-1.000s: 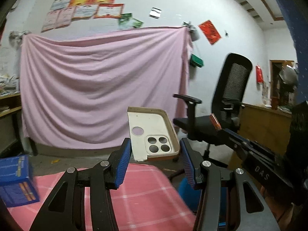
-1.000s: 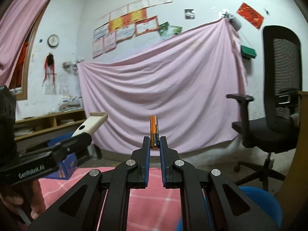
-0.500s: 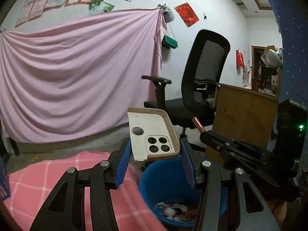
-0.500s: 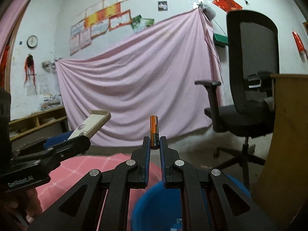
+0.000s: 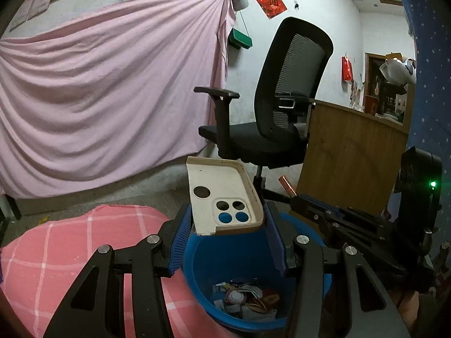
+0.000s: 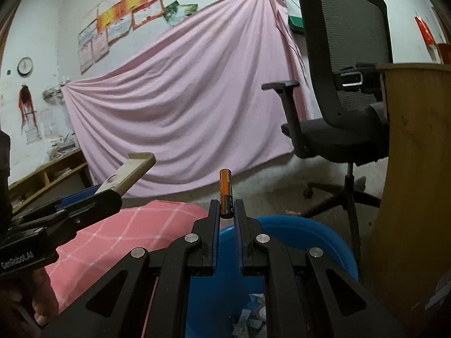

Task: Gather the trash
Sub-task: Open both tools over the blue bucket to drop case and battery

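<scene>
My left gripper [image 5: 227, 219] is shut on a beige phone case [image 5: 222, 197] with round camera holes, held above a blue bin [image 5: 214, 256] that holds paper scraps. My right gripper [image 6: 226, 211] is shut on an orange and black battery [image 6: 226, 190] that stands upright between the fingers, also above the blue bin [image 6: 296, 233]. In the left wrist view the right gripper [image 5: 298, 197] with the battery [image 5: 286, 184] is at the right. In the right wrist view the left gripper [image 6: 107, 194] with the phone case [image 6: 132, 170] is at the left.
A pink checked cloth [image 5: 70, 253] covers the surface left of the bin. A black office chair [image 5: 270, 129] stands behind it, beside a wooden desk panel [image 5: 346, 157]. A pink sheet [image 5: 107, 95] hangs on the back wall.
Both grippers have swung right and tilted down, from over the pink cloth to over the blue bin. Each keeps its hold on its object.
</scene>
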Demonstrator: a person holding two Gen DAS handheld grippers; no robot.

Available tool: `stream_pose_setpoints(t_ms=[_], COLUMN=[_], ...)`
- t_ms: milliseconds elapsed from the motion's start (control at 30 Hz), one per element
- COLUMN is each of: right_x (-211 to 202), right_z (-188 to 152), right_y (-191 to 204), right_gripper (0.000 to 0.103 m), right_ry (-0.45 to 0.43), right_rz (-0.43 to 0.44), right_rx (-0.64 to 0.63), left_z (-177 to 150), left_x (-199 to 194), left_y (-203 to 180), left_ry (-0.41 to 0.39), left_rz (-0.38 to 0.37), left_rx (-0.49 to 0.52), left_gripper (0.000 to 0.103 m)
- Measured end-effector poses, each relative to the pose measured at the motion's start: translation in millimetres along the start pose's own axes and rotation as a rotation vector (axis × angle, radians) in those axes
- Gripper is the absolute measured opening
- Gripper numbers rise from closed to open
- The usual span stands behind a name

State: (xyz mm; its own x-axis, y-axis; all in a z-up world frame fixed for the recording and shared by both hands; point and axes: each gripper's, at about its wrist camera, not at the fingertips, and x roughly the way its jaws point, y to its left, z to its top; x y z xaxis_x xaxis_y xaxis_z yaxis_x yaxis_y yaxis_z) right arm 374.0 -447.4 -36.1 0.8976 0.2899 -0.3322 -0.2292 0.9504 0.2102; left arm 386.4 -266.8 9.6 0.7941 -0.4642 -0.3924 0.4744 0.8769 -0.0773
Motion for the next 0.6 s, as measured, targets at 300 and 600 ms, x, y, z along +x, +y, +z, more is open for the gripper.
stream_pose_setpoints(t_ms=[300,600], right_x=[-1,2], right_z=[-3,-3], right_y=[-12,-20], right_gripper=[0.008,0.008], right_ry=[0.025,0.051], right_rz=[-0.013,-0.024], right_rx=[0.027,0.052], left_z=[-3,-4], left_x=[14,22], left_y=[-3,3], left_ry=[0.050,0.091], left_rz=[-0.012,-0.021], left_rx=[0.001,-0.021], left_gripper=[0.046,0.046])
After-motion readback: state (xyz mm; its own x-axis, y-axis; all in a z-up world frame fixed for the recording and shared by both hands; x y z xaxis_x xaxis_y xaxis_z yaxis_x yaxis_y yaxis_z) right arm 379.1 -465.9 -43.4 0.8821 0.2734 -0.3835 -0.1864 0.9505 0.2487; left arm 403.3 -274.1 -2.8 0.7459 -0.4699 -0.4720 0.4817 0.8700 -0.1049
